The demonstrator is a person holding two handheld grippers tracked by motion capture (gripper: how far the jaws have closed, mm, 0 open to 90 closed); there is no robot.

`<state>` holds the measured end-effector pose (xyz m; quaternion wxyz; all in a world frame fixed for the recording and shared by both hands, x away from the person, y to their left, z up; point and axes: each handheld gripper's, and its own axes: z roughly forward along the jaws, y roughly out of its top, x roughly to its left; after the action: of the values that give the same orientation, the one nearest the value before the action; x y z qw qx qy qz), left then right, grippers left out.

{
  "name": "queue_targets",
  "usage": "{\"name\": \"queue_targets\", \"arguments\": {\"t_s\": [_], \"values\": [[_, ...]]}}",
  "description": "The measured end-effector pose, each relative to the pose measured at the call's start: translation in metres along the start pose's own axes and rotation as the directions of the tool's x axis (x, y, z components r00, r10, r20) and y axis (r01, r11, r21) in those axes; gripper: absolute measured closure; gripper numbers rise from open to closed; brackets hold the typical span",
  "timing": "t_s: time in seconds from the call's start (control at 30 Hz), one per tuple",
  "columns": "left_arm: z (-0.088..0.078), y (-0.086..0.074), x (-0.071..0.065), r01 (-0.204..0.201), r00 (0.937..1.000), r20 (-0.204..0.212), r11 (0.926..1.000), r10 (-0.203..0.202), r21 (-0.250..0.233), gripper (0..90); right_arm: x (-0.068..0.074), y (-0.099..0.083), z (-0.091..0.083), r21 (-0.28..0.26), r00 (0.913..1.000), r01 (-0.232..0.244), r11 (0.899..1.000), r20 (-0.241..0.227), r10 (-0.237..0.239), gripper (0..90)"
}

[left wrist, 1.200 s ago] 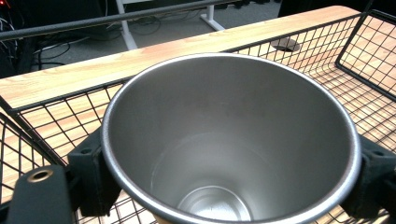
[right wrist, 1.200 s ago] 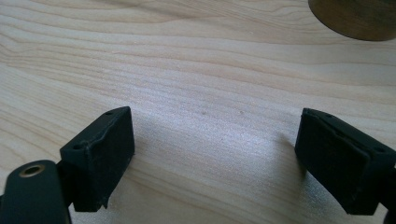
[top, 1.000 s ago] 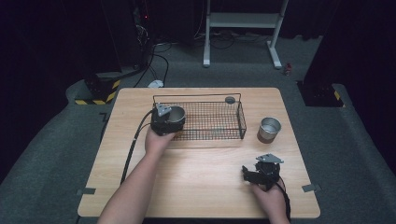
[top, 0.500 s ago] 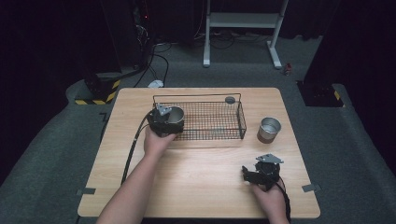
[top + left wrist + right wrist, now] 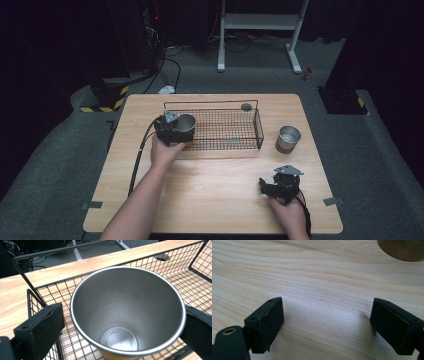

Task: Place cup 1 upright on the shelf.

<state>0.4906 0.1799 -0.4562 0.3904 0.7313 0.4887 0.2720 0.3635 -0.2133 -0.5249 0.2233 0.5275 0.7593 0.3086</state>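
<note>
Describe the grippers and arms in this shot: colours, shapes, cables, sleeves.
Both are black handheld units. The left gripper and right gripper each carry a grey three-cornered plate on top. A black cable trails from the left one. Jaw pads are blocky, matte black, with small holes. Forearms are bare, no sleeves.

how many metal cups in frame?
2. One cup sits between the left gripper jaws at the wire basket left end; the other cup stands on the table, right of the basket.
</note>
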Motion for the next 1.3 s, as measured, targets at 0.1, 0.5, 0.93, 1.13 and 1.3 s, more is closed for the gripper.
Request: {"name": "queue_targets", "arguments": {"t_s": [0.1,0.5,0.93,1.13,1.3], "values": [[-0.008,0.001,0.0,-0.007,1.0,0.002,1.0,0.007,-0.004,0.0,0.0,0.0,0.0,0.0,1.0,-0.001,1.0,0.0,0.001,11.7],[-0.037,-0.003,0.004,0.015,0.9982,0.059,0.9974,-0.011,-0.07,0.0,0.0,0.0,0.0,0.002,1.0,-0.004,1.0,-0.002,0.004,11.7],[-0.085,-0.042,-0.007,-0.017,0.9857,0.167,0.9985,0.026,-0.051,0.5,0.0,0.0,0.0,0.001,1.0,-0.003,1.0,-0.002,0.003,11.7],[-0.09,-0.09,-0.005,-0.038,0.9815,0.19,0.9965,0.023,0.075,0.6,0.0,0.0,0.0,0.002,1.0,-0.004,1.0,-0.002,0.004,11.7],[-0.089,-0.114,-0.001,-0.063,0.9801,0.195,0.9901,0.038,0.126,0.6,0.0,0.0,0.0,0.003,1.0,-0.005,1.0,-0.002,0.005,11.7]]}}
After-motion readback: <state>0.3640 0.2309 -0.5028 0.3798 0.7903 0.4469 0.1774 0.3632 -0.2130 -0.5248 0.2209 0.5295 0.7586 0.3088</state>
